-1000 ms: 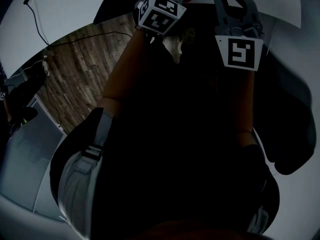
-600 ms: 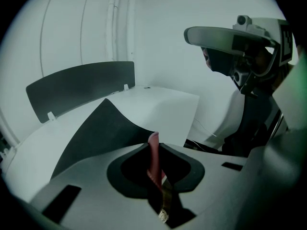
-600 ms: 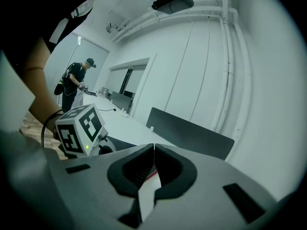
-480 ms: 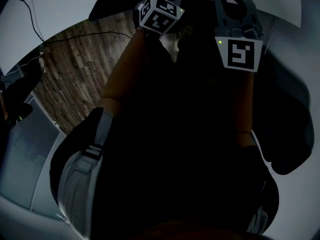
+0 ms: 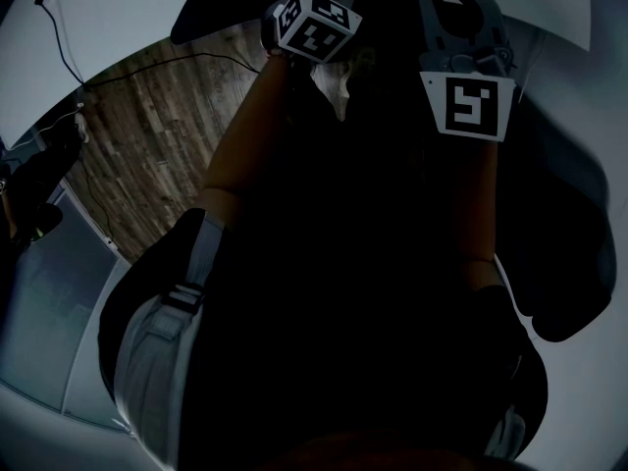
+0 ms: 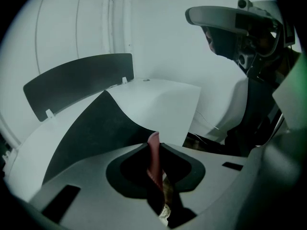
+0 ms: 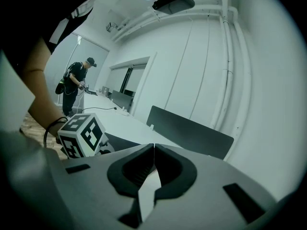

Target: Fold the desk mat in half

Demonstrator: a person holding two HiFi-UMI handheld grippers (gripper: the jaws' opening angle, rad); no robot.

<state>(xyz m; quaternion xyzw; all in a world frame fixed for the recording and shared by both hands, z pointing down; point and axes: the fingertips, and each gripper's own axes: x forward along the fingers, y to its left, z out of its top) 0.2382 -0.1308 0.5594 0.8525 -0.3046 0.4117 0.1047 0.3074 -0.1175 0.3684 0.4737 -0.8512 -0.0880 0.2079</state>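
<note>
Head cam looks steeply down my front, white desk (image 5: 118, 8) at its top edge. My left gripper cam rides low over the desk, close to desk mat (image 6: 91, 133), facing the desk's divider panel (image 6: 79, 80). Right gripper cam shares that panel, from farther back.

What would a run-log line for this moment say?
left gripper: opening, desk mat edge between jaws | right gripper: shut, empty
</note>
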